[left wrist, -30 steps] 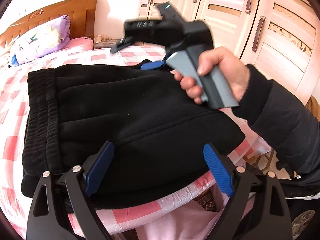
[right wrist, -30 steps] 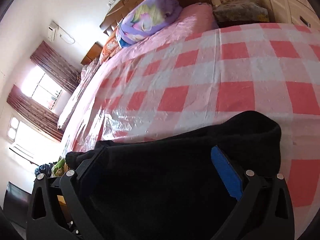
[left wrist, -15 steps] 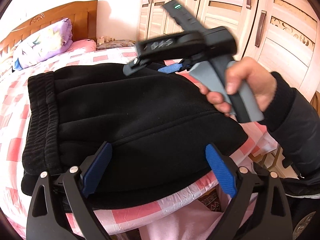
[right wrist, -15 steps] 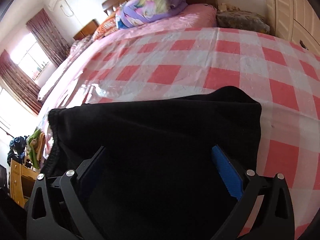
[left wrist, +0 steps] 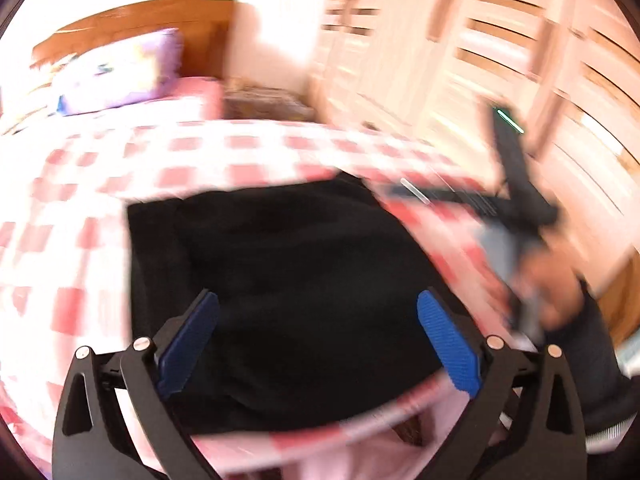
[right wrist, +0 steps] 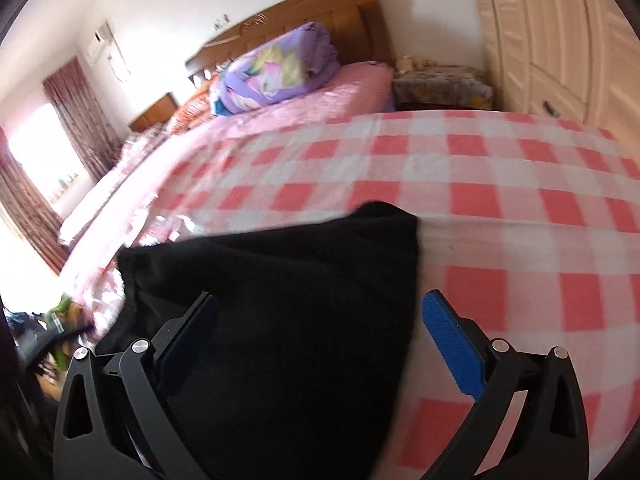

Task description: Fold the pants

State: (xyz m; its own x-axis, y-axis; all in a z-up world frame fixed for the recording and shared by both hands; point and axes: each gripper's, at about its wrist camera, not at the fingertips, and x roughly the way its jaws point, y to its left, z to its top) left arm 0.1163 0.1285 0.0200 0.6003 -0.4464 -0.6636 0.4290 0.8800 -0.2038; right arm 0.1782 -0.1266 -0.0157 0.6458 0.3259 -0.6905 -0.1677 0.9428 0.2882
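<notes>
The folded pants (left wrist: 296, 292) are laid on the checked bed (left wrist: 200, 152), low in the frame; a pillow (left wrist: 116, 72) is seen upper left. The left hand-held gripper (left wrist: 318, 338) has just been opening and is spread wide above them, gripping nothing. The right hand-held gripper (right wrist: 320, 342) is also wide and has been drawn away to the right since before.

A red-and-white checked bed cover (right wrist: 460, 184) stretches ahead of the tool, a purple folded quilt (right wrist: 276, 72) lies far ahead before the wooden headboard (right wrist: 304, 12), and cream wardrobe doors (right wrist: 560, 40) stand far right.
</notes>
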